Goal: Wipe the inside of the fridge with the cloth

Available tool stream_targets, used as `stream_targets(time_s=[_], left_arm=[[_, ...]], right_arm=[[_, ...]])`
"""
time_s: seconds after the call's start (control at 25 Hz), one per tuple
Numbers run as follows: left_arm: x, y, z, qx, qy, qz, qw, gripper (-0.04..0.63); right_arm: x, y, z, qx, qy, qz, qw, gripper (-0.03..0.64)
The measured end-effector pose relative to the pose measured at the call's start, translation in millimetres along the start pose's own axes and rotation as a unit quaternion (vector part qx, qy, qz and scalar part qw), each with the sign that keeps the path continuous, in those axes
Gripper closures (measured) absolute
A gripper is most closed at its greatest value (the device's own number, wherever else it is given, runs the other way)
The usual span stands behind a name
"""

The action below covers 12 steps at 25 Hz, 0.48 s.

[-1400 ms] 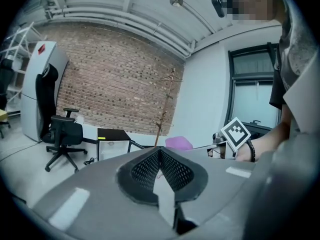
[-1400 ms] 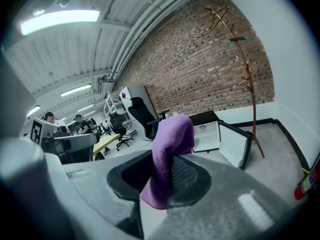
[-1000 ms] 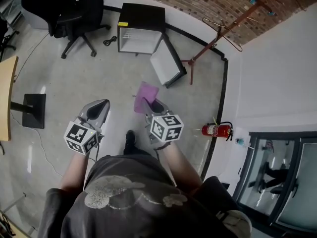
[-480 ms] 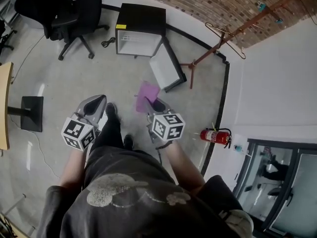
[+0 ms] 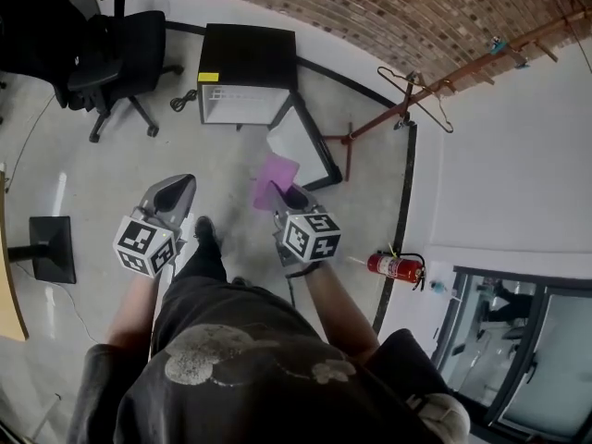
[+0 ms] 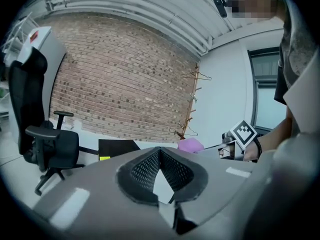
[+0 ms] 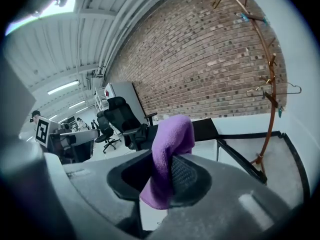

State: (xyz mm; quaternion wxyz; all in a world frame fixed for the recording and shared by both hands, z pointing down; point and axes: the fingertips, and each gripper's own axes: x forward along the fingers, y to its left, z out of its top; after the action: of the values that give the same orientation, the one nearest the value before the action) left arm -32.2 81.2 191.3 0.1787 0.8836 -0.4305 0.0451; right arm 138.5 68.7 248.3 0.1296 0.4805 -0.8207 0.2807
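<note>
The right gripper point(image 5: 280, 195) is clamped on the purple cloth point(image 5: 276, 174). The right gripper view shows the fabric pinched btw both pads, bunched over the top and hanging a bit below. The cloth is in the air out in front of the person, touching nothing but the gripper. The left gripper point(image 5: 178, 188) has its jaws closed tip to tip w/ nothing btw them, and it's held level w/ the right one, a little apart.

What's changed vs a sec ago: the person is walking. A leg point(image 5: 205, 259) is now stepped fwd btw the two grippers, where before only a shoe shows there. The fire extinguisher point(image 5: 390, 266) by the right-hand wall sits lower in the head view, and the office chair point(image 5: 120, 49) has slid toward the left edge of the view. So the body is moving fwd across the floor point(image 5: 92, 155). Both grippers keep the same pose rel. to the body, and the grip on the cloth looks unchanged.

The fridge point(image 5: 247, 55) is a small black one at the floor's far edge, against the base of the brick wall. Its door point(image 5: 298, 144) is swung wide open to the right and the white inside is exposed. The foot of the coat rack point(image 5: 370, 126) stands just beside that open door.

For the task, imo this is still the approach. The cloth is well apart from the fridge and no wiping has started. The fridge sits low on the floor, so the person prob needs to crouch or reach down. They should also watch the open door and the rack foot on the right.
</note>
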Motion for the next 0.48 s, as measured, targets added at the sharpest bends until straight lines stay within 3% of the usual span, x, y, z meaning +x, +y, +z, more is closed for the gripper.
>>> stream_targets(time_s=[0.24, 0.48], left_arm=[[46.6, 54.6, 27.0, 0.005, 0.005, -0.014, 0.9999, 0.578], [90.9, 101.7, 32.1, -0.002, 0.021, -0.023, 0.9995, 0.578]], right_arm=[[62.6, -31.7, 58.8, 0.010, -0.022, -0.035, 0.999, 0.541], [115.4, -57.0, 69.6, 0.010, 0.000, -0.052, 0.999, 0.541]])
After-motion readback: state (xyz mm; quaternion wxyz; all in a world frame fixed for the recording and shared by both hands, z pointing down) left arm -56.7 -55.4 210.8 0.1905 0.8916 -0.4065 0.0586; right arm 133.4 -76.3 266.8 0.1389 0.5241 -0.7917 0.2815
